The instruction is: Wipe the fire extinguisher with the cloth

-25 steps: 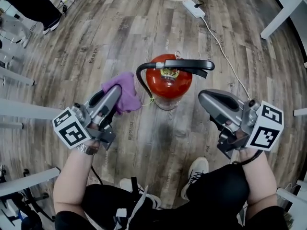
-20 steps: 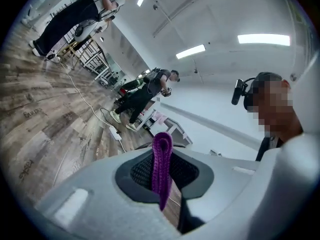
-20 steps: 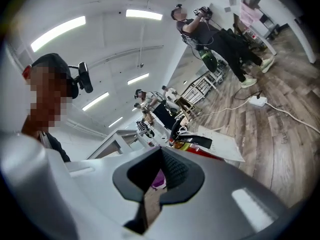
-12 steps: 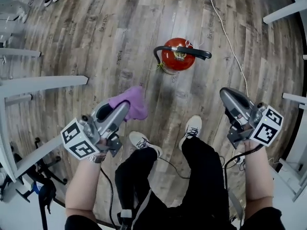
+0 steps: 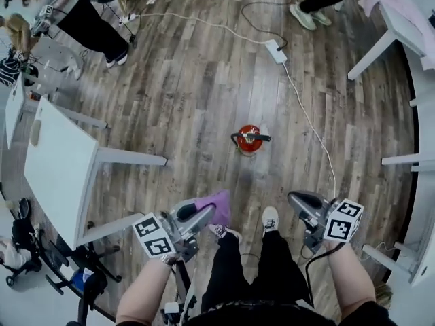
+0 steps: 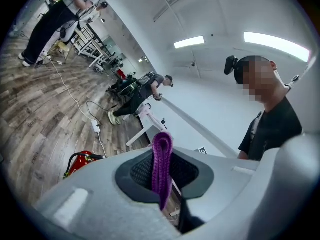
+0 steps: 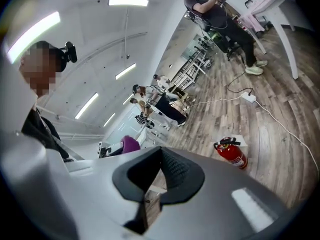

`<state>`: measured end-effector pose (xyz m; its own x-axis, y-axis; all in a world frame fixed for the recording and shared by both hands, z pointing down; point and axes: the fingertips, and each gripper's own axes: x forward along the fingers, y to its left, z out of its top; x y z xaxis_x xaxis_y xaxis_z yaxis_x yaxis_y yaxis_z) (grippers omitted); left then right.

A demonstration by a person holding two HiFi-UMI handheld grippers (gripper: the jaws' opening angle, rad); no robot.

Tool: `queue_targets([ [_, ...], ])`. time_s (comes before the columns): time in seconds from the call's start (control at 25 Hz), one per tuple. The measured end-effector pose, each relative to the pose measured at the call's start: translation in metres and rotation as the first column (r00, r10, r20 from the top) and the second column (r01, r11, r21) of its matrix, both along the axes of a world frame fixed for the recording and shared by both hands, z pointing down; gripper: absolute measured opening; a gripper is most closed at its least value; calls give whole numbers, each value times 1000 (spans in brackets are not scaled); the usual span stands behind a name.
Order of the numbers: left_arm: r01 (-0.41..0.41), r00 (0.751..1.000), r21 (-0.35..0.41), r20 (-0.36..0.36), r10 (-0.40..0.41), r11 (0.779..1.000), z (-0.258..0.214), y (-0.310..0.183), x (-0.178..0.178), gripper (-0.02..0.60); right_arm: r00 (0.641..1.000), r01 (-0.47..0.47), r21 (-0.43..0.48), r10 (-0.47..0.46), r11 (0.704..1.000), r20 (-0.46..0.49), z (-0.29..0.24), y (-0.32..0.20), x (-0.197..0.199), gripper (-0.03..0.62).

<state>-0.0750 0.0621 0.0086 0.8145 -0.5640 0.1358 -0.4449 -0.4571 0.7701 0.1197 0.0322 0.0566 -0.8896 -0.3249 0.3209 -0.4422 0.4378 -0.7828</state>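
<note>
The purple cloth (image 6: pixel 161 161) is pinched between the jaws of the left gripper (image 5: pixel 202 216), with a fold standing up out of the pads, so it is kept ready as the wiping face. The right gripper (image 5: pixel 299 202) is pressed together on nothing and is judged to be free for steadying. Both tools are held high in front of the person and pointed close to level. The red fire extinguisher (image 5: pixel 249 140) stands upright far below and ahead of the two tips, between their lines and well apart from both. From this gap it is judged that no wiping is under way, and that the cloth must be brought down to the cylinder before any can be. The wood-plank floor (image 5: pixel 190 94) is bare around the extinguisher. A white cable (image 5: pixel 309 124) runs past it, beyond the right gripper, to a power strip (image 5: pixel 276 51) farther ahead. A white table (image 5: pixel 58 165) stands off to the left gripper's outer side, more white tables are seen beyond the right gripper, and other people are seen at the far end of the room.
</note>
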Motion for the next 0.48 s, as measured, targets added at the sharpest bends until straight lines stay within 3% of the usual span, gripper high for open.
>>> queue_targets([
  [0.2,114,993,30,-31,-113,993,-85,28,25,44,996,72,-43,-70,996,52,-56,55,0,3],
  [0.32,116,993,45,-38,-114,992,-105,32,45,44,992,109,-13,-108,994,64,-76,64,6,3],
  [0.48,95,995,35,-32,-94,995,-115,46,63,44,994,80,15,-81,997,68,-98,62,18,3],
])
